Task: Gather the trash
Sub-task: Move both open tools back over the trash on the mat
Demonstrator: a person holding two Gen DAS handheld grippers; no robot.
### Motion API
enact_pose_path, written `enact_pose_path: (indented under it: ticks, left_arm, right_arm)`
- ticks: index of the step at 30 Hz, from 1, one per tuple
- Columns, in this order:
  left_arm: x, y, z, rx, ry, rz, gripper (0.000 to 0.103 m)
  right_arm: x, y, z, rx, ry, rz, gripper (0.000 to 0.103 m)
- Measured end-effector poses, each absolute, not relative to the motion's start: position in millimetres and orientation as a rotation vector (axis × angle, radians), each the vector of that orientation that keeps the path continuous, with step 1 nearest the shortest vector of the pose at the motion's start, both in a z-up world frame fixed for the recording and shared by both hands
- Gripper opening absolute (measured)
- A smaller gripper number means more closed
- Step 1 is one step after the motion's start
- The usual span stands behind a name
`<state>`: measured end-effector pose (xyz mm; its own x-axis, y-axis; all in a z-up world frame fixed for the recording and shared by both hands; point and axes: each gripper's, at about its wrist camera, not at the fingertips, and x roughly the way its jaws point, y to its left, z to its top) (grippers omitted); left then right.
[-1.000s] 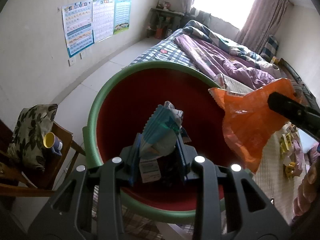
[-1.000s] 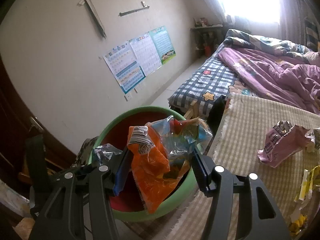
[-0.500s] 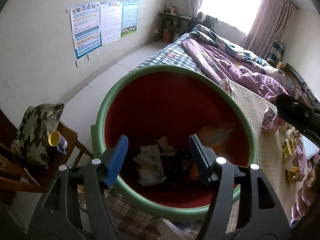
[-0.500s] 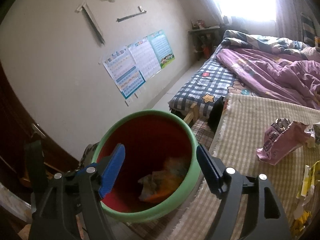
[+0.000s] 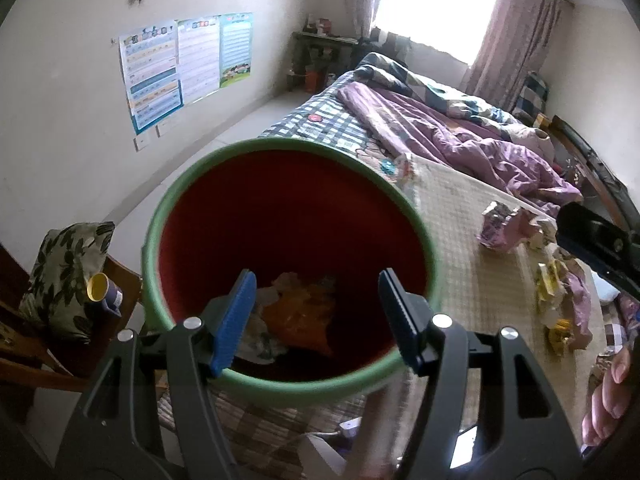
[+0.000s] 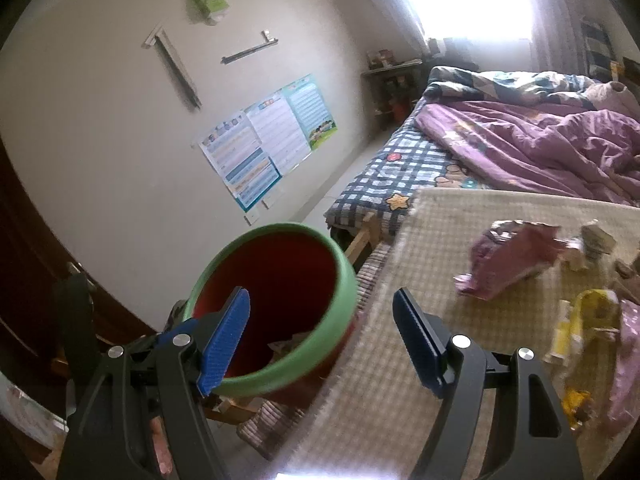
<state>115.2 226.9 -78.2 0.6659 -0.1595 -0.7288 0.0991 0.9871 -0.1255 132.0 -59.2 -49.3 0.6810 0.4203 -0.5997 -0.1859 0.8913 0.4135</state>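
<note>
A red bin with a green rim [image 5: 160, 216] [image 6: 344, 280] stands beside the bed. Crumpled wrappers lie at its bottom, an orange bag [image 5: 304, 320] among them. My left gripper [image 5: 316, 304] hangs open over the bin's near rim with nothing between its blue pads. My right gripper [image 6: 320, 332] is open too, empty, straddling the bin's right rim and the checked mat [image 6: 440, 248]. On that mat lie a crumpled pink wrapper [image 6: 508, 260] [image 5: 500, 228] and yellow wrappers [image 6: 580, 320] [image 5: 552, 284].
A bed with a purple quilt [image 5: 460, 136] runs toward the window. A wooden chair with a floral cushion [image 5: 68, 268] and a yellow-rimmed cup [image 5: 102, 288] stands left of the bin. Posters [image 5: 184, 64] hang on the wall. A hand [image 5: 608, 400] shows at the lower right of the left wrist view.
Both grippers opened and dropped their wrappers into the bin: the left a blue-white packet, the right an orange bag. Both then drew back and to the right, toward the mat.
</note>
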Motion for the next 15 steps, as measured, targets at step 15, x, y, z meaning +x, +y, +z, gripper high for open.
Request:
enact_pose_path:
  ticks: [15]
  left_arm:
    - [57, 108, -66, -0.045, 0.82, -0.221, 0.061]
  right_arm:
    - [54, -192, -56, 0.257, 0.766, 0.185, 0.083]
